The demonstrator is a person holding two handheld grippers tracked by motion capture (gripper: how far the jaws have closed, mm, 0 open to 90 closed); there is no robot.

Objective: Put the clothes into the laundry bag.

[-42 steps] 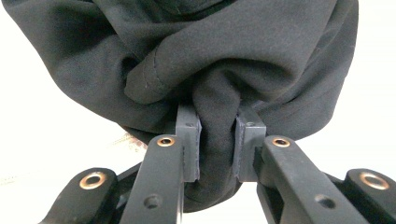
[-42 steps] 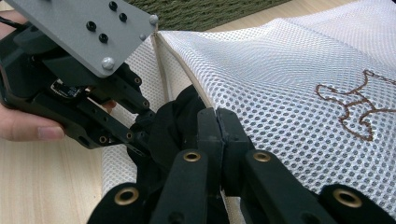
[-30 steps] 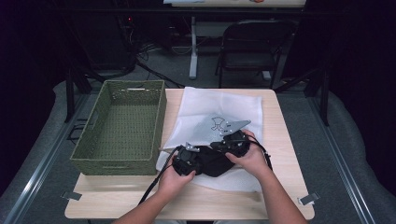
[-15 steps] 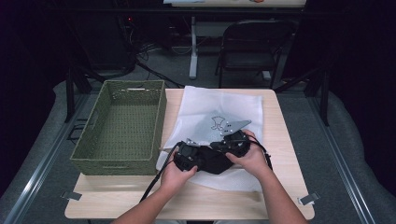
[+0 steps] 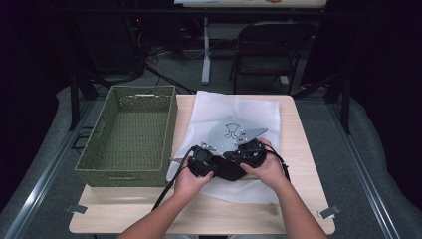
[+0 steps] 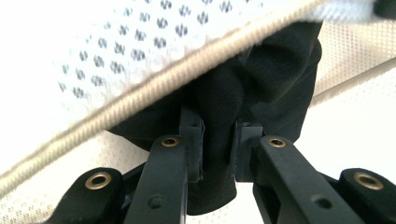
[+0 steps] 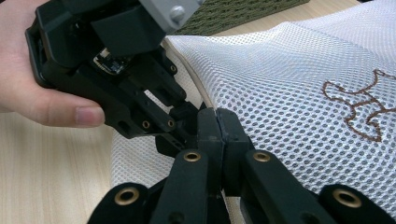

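Observation:
A white mesh bag [image 5: 234, 112] with a brown stitched emblem [image 5: 230, 131] lies flat on the wooden table [image 5: 149, 211]. Both hands meet at its near edge with a black cloth [image 5: 226, 170] bunched between them. My left gripper [image 6: 217, 135] is shut on the black cloth [image 6: 280, 70], right under the bag's beige-trimmed edge [image 6: 154, 88]. My right gripper [image 7: 217, 116] has its jaws pressed together on the edge of the mesh bag [image 7: 289, 84]. The left gripper [image 7: 184, 109] sits just beyond its tips, held in a hand [image 7: 32, 98].
A green woven basket [image 5: 124, 177] stands on the table's left side, touching the bag's left edge. A folding chair [image 5: 268, 50] and a table leg stand on the floor behind. Bare wood shows along the front edge and at the right.
The left gripper has edged a little forward and right with the black cloth, toward the bag's edge. The right hand has barely moved.

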